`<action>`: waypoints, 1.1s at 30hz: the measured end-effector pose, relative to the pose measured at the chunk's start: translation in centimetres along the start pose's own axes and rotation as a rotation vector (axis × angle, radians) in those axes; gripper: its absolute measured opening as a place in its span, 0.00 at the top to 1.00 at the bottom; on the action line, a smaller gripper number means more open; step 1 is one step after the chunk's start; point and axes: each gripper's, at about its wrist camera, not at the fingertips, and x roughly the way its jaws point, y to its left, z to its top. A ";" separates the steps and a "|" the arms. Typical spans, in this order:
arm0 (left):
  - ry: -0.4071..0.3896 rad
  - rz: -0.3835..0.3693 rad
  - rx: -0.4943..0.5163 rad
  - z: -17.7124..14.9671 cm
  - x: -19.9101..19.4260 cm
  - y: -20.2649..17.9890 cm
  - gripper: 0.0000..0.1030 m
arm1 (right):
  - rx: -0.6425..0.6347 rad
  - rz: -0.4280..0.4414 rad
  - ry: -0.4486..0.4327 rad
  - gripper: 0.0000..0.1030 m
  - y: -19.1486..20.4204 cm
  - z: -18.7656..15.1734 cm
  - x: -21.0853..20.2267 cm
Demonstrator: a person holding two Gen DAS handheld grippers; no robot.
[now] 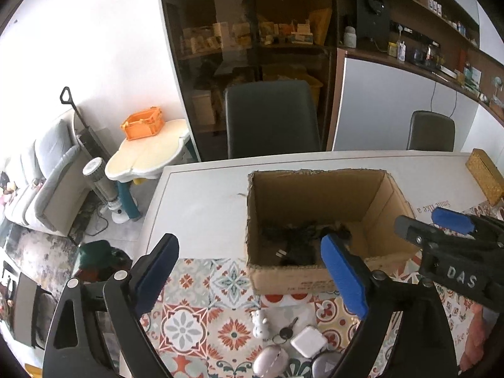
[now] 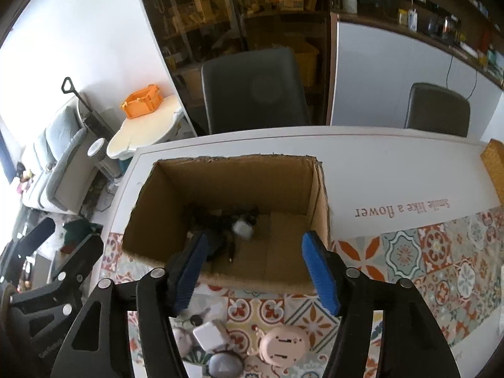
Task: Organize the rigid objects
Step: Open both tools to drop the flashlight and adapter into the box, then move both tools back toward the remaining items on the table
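Cardboard box [image 2: 226, 220] on the bench [image 2: 378, 163] holds black cables and a white charger [image 2: 242, 229] at 12 o'clock; both the left gripper [image 1: 249, 280] and the right gripper [image 2: 252, 271] gape wide, empty.

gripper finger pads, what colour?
Blue, on both the left gripper and the right gripper; the right wrist view shows it best.
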 end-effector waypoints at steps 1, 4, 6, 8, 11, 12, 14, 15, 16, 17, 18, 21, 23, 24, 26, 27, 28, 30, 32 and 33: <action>-0.001 0.000 -0.004 -0.3 -0.3 0.1 0.07 | -0.003 0.000 -0.008 0.37 0.1 -0.4 -0.4; -0.010 -0.004 -0.008 -0.9 -1.3 0.3 0.04 | 0.000 0.011 -0.022 0.34 0.1 -1.8 -1.7; -0.008 -0.009 -0.014 -1.4 -2.0 0.4 0.00 | 0.005 0.018 -0.034 0.32 0.2 -2.7 -2.8; -0.007 -0.018 -0.020 -2.1 -2.7 0.5 0.00 | 0.003 0.015 -0.048 0.30 0.0 -3.5 -3.5; -0.011 -0.013 -0.028 -3.1 -3.7 0.5 0.00 | 0.004 0.012 -0.069 0.26 0.0 -4.5 -4.7; -0.013 -0.010 -0.028 -3.3 -4.0 0.5 0.00 | 0.003 0.016 -0.075 0.26 0.1 -5.0 -5.2; -0.012 -0.009 -0.030 -4.2 -4.5 0.5 0.00 | -0.001 0.021 -0.075 0.25 0.2 -5.5 -5.5; -0.011 -0.010 -0.032 -4.6 -4.7 0.5 0.00 | -0.006 0.021 -0.077 0.25 0.2 -6.0 -5.7; -0.007 -0.014 -0.033 -5.0 -4.9 0.4 0.00 | -0.011 0.020 -0.081 0.25 0.3 -6.3 -6.0; -0.005 -0.016 -0.034 -5.4 -5.1 0.4 0.00 | -0.018 0.014 -0.084 0.24 0.4 -6.7 -6.2; -0.003 -0.020 -0.037 -5.8 -5.3 0.4 0.00 | -0.021 0.011 -0.085 0.24 0.5 -7.0 -6.4; -0.001 -0.015 -0.052 -6.8 -5.9 0.5 0.00 | -0.027 0.020 -0.084 0.24 0.6 -8.1 -6.9; 0.002 -0.009 -0.055 -7.3 -6.2 0.5 0.00 | -0.027 0.023 -0.081 0.24 0.5 -8.7 -7.1; 0.002 -0.008 -0.057 -7.5 -6.3 0.6 0.00 | -0.028 0.021 -0.082 0.24 0.5 -8.9 -7.3; 0.012 -0.014 -0.058 -8.3 -6.5 0.6 0.00 | -0.028 0.015 -0.079 0.24 0.4 -9.6 -7.5; 0.016 -0.019 -0.058 -8.6 -6.5 0.5 0.00 | -0.027 0.016 -0.078 0.24 0.3 -9.9 -7.5; 0.024 -0.026 -0.053 -9.1 -6.4 0.4 0.00 | -0.022 0.017 -0.074 0.24 0.2 -10.2 -7.5; 0.035 -0.016 -0.048 -9.8 -6.2 0.4 0.00 | -0.018 0.018 -0.069 0.24 0.2 -11.0 -7.5; 0.049 -0.018 -0.046 -10.6 -6.0 0.3 0.00 | -0.018 0.012 -0.064 0.24 0.2 -11.8 -7.3; 0.059 -0.027 -0.045 -11.0 -5.9 0.3 0.00 | -0.017 0.011 -0.060 0.24 0.2 -12.2 -7.2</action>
